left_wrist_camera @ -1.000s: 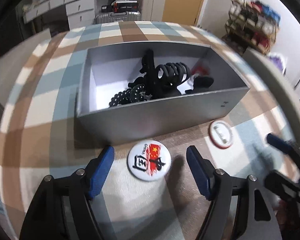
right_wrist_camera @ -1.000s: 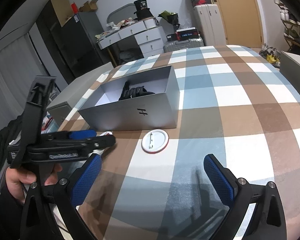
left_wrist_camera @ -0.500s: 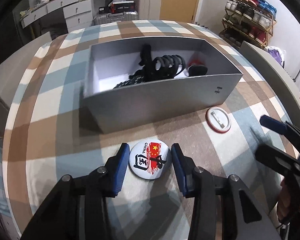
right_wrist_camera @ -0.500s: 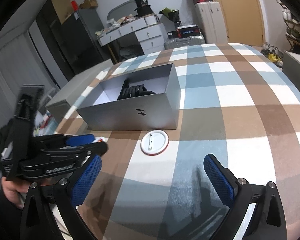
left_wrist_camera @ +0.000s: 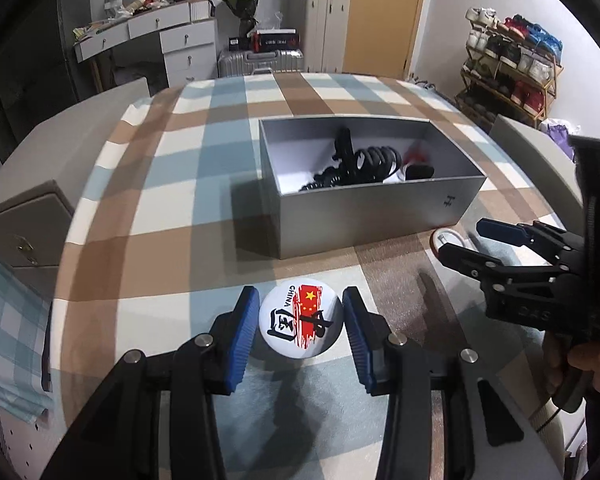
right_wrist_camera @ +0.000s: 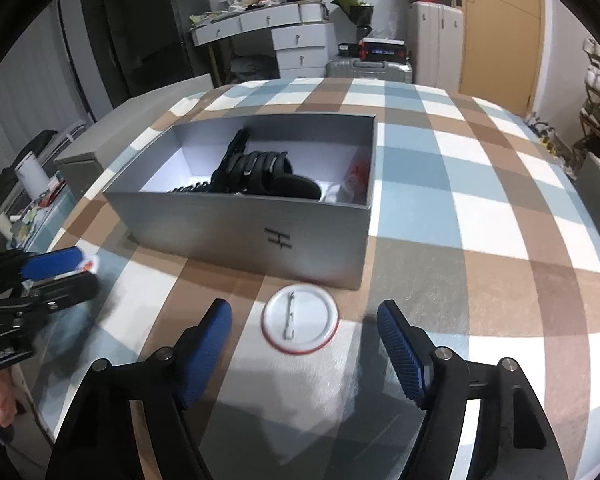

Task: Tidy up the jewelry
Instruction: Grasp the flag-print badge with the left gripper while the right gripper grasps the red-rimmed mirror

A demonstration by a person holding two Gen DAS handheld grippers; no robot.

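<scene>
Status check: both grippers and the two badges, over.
Left gripper shut on flag badge. Right gripper closing around face-down badge, pads not touching. Grey box just behind, path clear.

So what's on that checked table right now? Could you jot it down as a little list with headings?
Surface: table with brown, blue and white checked cloth
Container: open grey cardboard box holding black hair clips and coiled ties
Left gripper: shut on round white pin badge printed with a red flag and "CHINA"
Right gripper: jaws closing around round white badge with red rim, pin side up; pads not touching it
Badge positions: both on the near side of the box, outside it
</scene>
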